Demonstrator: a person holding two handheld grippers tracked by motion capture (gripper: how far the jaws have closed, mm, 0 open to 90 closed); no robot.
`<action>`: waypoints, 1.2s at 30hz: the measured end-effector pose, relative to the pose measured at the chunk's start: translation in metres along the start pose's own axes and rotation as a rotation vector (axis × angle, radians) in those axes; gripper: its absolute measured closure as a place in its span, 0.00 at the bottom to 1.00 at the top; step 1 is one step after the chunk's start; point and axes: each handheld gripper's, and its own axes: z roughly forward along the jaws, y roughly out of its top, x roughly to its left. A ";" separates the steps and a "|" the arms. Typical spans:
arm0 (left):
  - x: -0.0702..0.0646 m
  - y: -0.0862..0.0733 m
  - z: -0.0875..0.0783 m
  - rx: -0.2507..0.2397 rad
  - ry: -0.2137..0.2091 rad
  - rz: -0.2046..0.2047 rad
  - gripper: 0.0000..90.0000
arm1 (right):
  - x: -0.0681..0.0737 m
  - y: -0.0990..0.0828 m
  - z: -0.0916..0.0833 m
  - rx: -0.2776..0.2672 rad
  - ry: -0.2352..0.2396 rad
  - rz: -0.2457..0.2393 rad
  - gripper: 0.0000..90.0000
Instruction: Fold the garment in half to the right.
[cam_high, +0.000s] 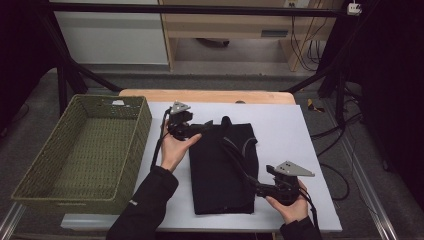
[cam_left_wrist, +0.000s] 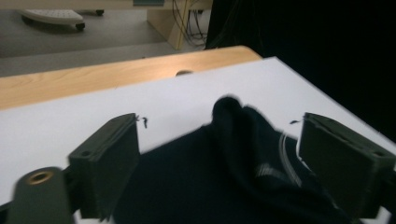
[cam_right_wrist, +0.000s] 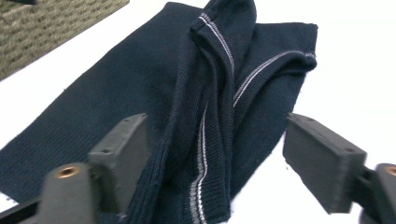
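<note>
Both grippers, left (cam_high: 200, 128) & right (cam_high: 254, 186), gape wide w/ nothing pinched, navy sweater (cam_high: 220, 170) lying folded mid-mat by the basket (cam_high: 131, 150), prob. just laid flat for stowing.

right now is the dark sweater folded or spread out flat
Folded. The dark knit sweater lies as a narrow rectangle on the white sheet, with a striped-edged layer doubled over its top and bunched.
</note>
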 end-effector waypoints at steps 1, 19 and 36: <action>0.001 -0.004 -0.004 0.008 0.012 0.004 0.09 | -0.001 0.001 0.001 0.001 0.009 -0.001 0.21; -0.010 -0.061 -0.046 0.079 -0.057 0.033 0.02 | -0.013 0.005 0.009 0.036 0.069 -0.018 0.16; -0.040 -0.123 -0.068 0.241 -0.145 0.026 0.15 | 0.000 0.009 0.023 0.149 0.121 -0.043 0.27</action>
